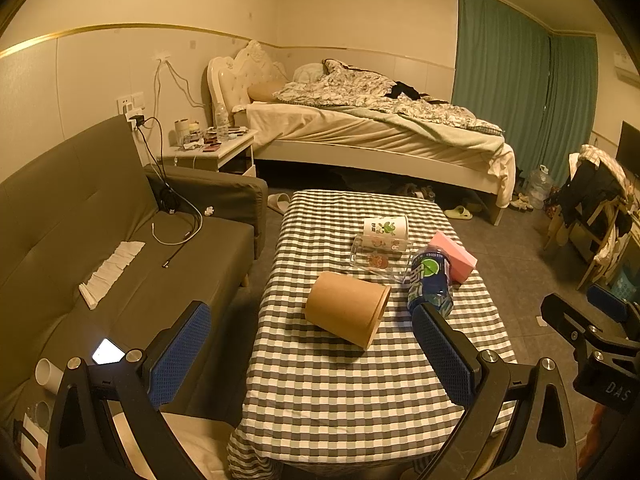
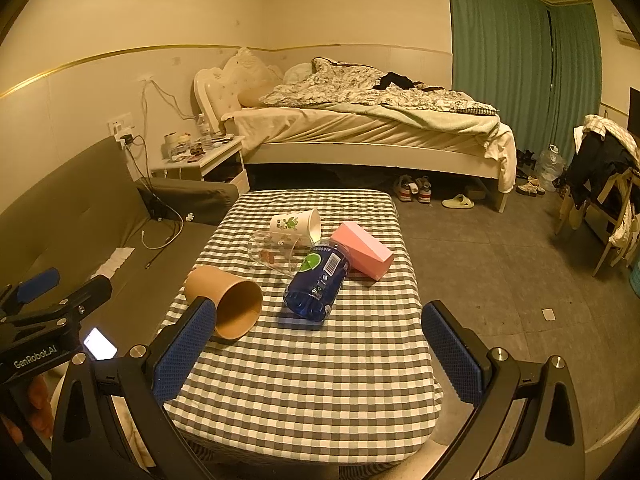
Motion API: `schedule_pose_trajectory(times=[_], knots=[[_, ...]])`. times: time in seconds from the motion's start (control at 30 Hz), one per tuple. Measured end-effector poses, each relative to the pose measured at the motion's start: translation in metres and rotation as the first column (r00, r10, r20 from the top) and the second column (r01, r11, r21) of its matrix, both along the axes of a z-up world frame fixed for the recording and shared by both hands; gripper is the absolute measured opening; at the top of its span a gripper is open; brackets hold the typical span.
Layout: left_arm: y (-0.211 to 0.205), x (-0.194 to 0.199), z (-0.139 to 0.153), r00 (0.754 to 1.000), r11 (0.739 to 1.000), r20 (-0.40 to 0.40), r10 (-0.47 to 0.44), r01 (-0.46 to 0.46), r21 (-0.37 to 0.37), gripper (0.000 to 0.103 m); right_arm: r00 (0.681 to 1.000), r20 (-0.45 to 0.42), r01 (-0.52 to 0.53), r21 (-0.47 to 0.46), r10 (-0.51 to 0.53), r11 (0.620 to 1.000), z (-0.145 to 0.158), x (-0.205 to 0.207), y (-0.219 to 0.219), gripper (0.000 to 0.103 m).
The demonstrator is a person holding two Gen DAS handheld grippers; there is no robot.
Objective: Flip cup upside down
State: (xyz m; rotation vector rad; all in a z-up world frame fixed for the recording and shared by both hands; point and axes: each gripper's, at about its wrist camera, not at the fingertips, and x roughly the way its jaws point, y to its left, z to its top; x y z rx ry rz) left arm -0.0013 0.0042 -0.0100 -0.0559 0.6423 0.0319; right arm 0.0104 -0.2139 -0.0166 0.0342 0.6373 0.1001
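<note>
A brown paper cup [image 1: 347,309] lies on its side on the checked table [image 1: 340,392], its mouth facing right; it also shows in the right wrist view [image 2: 228,304]. A white printed cup [image 1: 386,227] [image 2: 296,224] lies on its side farther back, next to a clear glass cup [image 1: 378,258] [image 2: 272,254], also lying down. My left gripper [image 1: 312,354] is open and empty, in front of the brown cup. My right gripper [image 2: 316,354] is open and empty, above the table's near part.
A blue bottle [image 2: 318,282] and a pink box [image 2: 362,249] lie at the table's right. A grey sofa [image 1: 100,240] stands to the left, a bed [image 1: 360,128] behind, a chair with clothes [image 2: 604,184] at the right.
</note>
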Motion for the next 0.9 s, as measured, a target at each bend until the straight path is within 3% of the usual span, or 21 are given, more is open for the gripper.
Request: schedule_pose_trajectory(times=[0.3,0.63,0.9], knots=[[0.005,0.005,0.0,1.0,1.0,-0.008,0.008,-0.008,-0.002,0.103,1.0,-0.008,-0.01,-0.003,0.01,1.0,-0.002,0.005,0.002,0.103],[0.009,0.041,-0.009,0.998,0.999,-0.056,0.034,-0.034,-0.011,0.103,0.999,-0.034,-0.029,-0.008,0.029,1.0,-0.006,0.03,0.004,0.103],[0.033,0.091,-0.034,0.988,0.996,-0.127,0.09,-0.091,-0.005,0.103,0.972,-0.113,-0.22,-0.127,0.207,0.967,-0.008,0.108,0.025,0.103]])
